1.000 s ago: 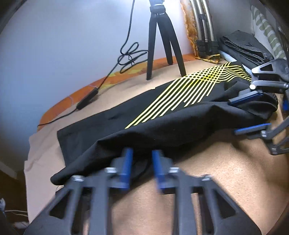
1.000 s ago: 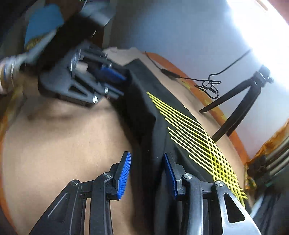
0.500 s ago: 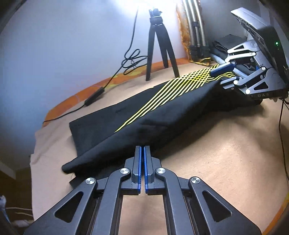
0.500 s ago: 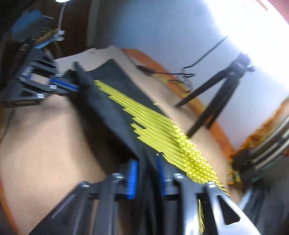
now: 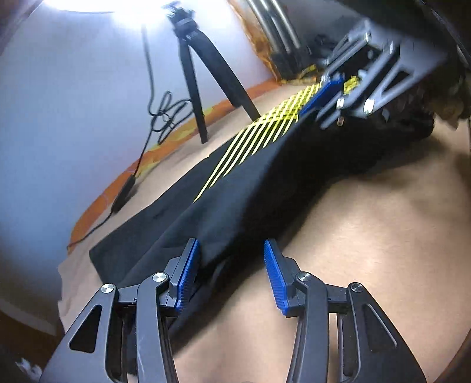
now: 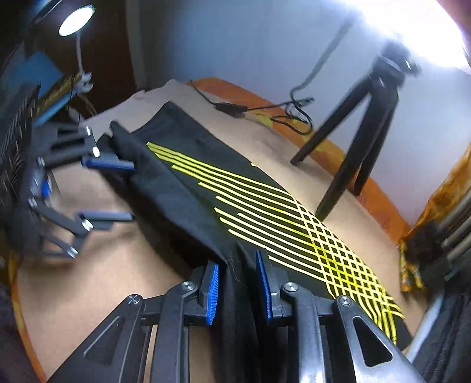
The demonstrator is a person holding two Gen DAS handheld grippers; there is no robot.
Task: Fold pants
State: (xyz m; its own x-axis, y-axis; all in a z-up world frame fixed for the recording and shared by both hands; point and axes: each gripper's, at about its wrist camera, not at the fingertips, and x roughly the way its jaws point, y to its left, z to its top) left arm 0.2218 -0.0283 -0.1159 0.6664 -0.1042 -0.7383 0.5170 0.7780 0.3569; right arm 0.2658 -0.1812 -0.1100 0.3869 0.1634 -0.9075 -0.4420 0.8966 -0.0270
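Black pants (image 5: 235,194) with yellow stripes lie folded lengthwise on a tan bed; they also show in the right wrist view (image 6: 223,188). My left gripper (image 5: 231,274) is open at the leg end, with the near fabric edge between its blue pads. It shows in the right wrist view (image 6: 117,191), open. My right gripper (image 6: 240,290) is open at the waist end, with a fold of black cloth hanging between its pads. It shows in the left wrist view (image 5: 332,91) over the yellow lattice.
A black tripod (image 5: 203,76) stands on the bed behind the pants, with a black cable and adapter (image 5: 123,194) beside it. An orange bed edge (image 6: 353,165) runs along the blue wall. A desk lamp (image 6: 75,17) stands at the left.
Both grippers were shut on the lifted pants edge half a second ago. Both have opened, and the fabric edge has dropped onto the rest of the pants.
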